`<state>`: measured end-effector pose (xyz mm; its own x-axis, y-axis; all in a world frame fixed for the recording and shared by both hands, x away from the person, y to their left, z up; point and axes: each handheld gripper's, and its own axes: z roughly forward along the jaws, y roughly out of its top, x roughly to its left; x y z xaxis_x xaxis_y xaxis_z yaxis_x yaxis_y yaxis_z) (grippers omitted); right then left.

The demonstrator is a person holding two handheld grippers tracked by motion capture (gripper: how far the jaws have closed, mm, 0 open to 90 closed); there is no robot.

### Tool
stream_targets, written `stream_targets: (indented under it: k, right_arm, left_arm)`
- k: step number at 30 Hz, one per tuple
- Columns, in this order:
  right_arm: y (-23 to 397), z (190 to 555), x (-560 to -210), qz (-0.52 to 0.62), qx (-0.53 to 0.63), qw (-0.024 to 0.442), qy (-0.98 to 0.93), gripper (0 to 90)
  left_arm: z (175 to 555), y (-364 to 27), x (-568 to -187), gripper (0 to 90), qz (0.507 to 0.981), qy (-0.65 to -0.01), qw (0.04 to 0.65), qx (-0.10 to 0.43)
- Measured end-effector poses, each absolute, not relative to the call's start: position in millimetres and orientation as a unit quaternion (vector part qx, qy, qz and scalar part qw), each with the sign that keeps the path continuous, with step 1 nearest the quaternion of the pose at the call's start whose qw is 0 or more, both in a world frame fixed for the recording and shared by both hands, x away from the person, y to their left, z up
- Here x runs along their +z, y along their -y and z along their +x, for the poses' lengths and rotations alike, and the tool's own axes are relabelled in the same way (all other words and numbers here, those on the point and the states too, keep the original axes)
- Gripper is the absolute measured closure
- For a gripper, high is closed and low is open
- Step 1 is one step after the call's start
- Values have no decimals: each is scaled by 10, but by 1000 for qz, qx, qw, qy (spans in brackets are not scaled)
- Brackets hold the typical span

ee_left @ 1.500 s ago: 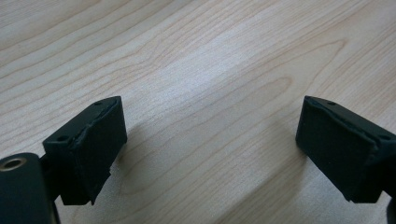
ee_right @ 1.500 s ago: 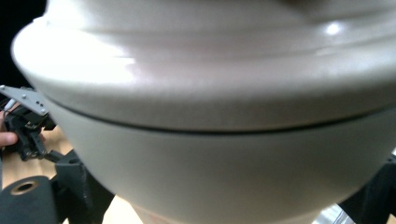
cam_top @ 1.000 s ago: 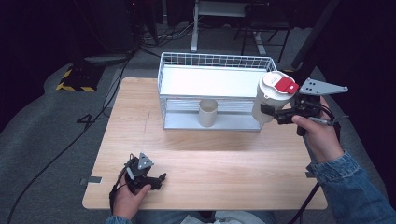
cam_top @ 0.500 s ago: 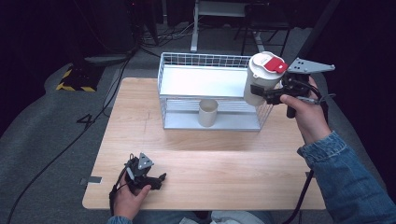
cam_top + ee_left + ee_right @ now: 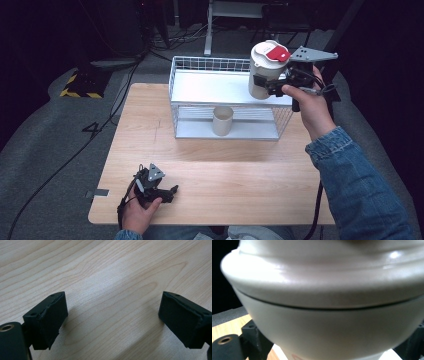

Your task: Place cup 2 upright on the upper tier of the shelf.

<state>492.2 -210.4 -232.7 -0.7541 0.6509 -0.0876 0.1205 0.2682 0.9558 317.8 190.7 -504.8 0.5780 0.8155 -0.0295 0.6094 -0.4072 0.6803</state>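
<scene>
My right gripper (image 5: 265, 86) is shut on a white lidded container (image 5: 265, 70) with a red tab on its lid. It holds the container upright in the air over the right end of the top shelf of a white wire rack (image 5: 200, 87). In the right gripper view the container (image 5: 324, 302) bulges up close between the black jaws. A beige cup (image 5: 222, 121) stands on the rack's lower shelf. My left gripper (image 5: 167, 192) rests low near the table's front left edge, open, and its jaws (image 5: 112, 320) stand wide apart over bare wood.
The wooden table (image 5: 210, 175) is bare wood in front of the rack. Dark floor with cables and a yellow-black striped block (image 5: 80, 85) lies beyond the table's left side. A denim sleeve (image 5: 350, 180) reaches in from the lower right.
The right hand has carried the white container up and to the left, from beside the rack's right end to over its top shelf. The left hand has stayed in place.
</scene>
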Motion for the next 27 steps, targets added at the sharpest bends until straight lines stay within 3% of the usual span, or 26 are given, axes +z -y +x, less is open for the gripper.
stream_targets:
  k: [27]
  right_arm:
    - [1621,5464,-2559,309,553,231,-738,96]
  left_arm:
    - [3234,-1895,-5044,85,827,-428,327,160]
